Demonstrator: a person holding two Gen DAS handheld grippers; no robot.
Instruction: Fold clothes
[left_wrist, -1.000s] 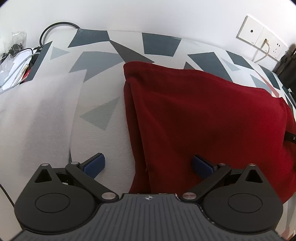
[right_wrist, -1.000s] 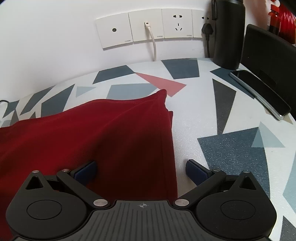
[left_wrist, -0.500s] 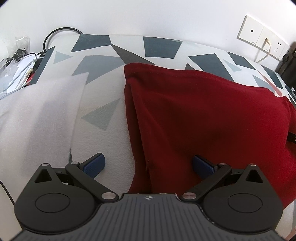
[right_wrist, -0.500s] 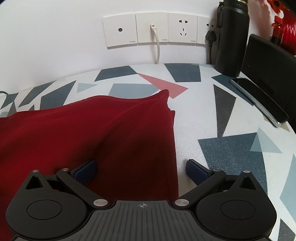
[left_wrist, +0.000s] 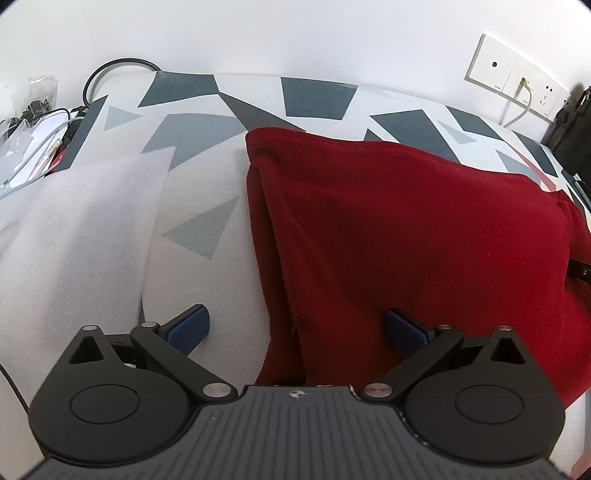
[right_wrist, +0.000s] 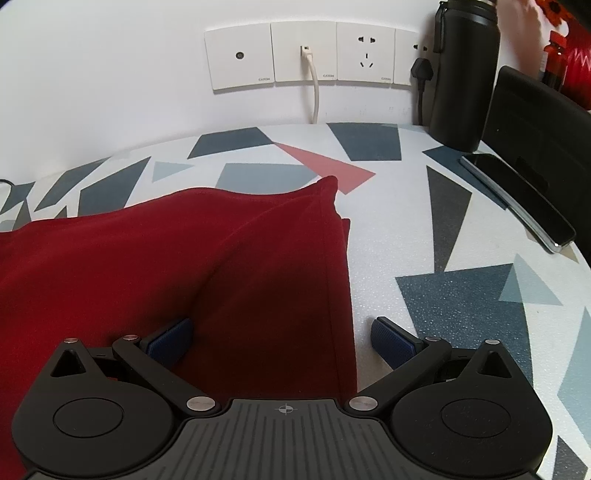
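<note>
Red cloth (left_wrist: 424, 229) lies folded on the patterned surface (right_wrist: 406, 236), filling most of it. My left hand-held gripper (left_wrist: 297, 326) is wide open over its left edge. My right hand-held gripper (right_wrist: 282, 338) is wide open over its right edge.

So the dark red garment (left_wrist: 424, 236) is lying mostly flat on the tabletop (left_wrist: 207, 280), the one with the white surface and grey-blue triangles. It's already folded over itself, you can see stacked layers along its left edge and again at the right edge (right_wrist: 332, 266). Far corner on the right pokes up into a little peak. A few soft creases run across the top, stitched hem along the far side.
</note>
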